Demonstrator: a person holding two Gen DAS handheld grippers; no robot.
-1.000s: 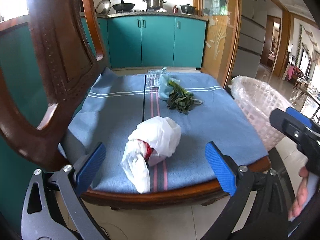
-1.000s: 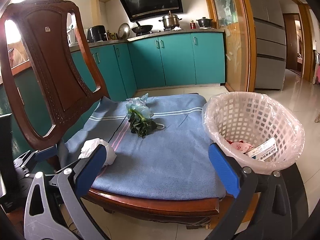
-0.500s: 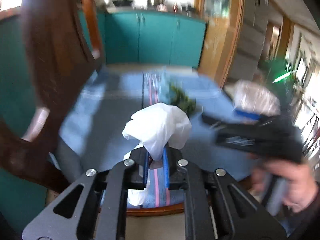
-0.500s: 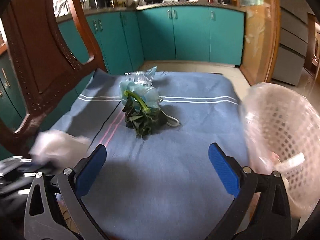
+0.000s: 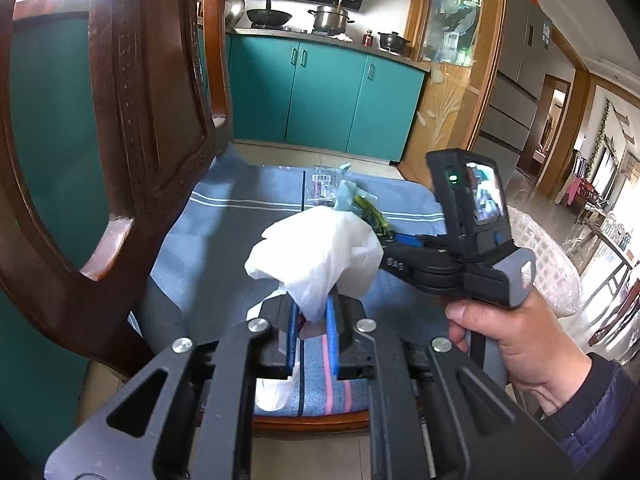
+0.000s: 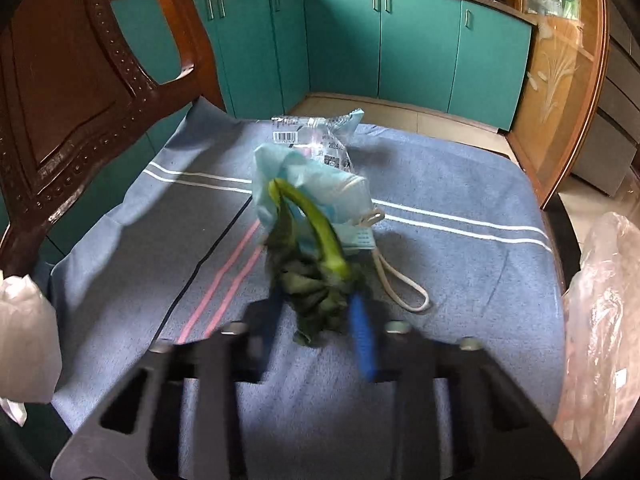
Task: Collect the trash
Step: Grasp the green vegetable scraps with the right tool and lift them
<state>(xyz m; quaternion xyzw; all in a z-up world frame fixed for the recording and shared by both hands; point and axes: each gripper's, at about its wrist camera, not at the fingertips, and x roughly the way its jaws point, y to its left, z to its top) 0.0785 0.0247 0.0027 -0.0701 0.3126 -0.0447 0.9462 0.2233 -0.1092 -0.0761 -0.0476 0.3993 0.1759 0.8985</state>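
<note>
Trash in three lots on a chair seat under a blue cloth (image 6: 460, 264): white plastic bag (image 5: 320, 256), wilted greens (image 6: 316, 288), and a blue face mask (image 6: 320, 188) with a clear wrapper (image 6: 316, 140) behind it. White bag pinched low at its neck by the left claw (image 5: 313, 328), pads narrow and pressed on the plastic, bulk of the bag standing above them, a loose tail hanging below toward the seat edge. Right claw (image 6: 316, 320) closing around the dark leaf end of the greens, leaves between the blue pads, firm contact hard to judge through blur. Stalk resting against the mask, mask loop (image 6: 400, 284) trailing just beside the right pad. Lined bin (image 6: 600, 320) at the right, beside the seat.

Risks from here, judged only:
- Thin grip on slippery plastic; could slide out on a quick swing toward the bin.
- Limp leaves may tear or shed, leaving bits on the cloth.
- Mask or its loop may snag and drag along, then drop short of the bin.
- Cloth could get nipped by the right pads and be pulled up with the greens.
- Both hands close together; a crossing path to the bin could knock them.
</note>
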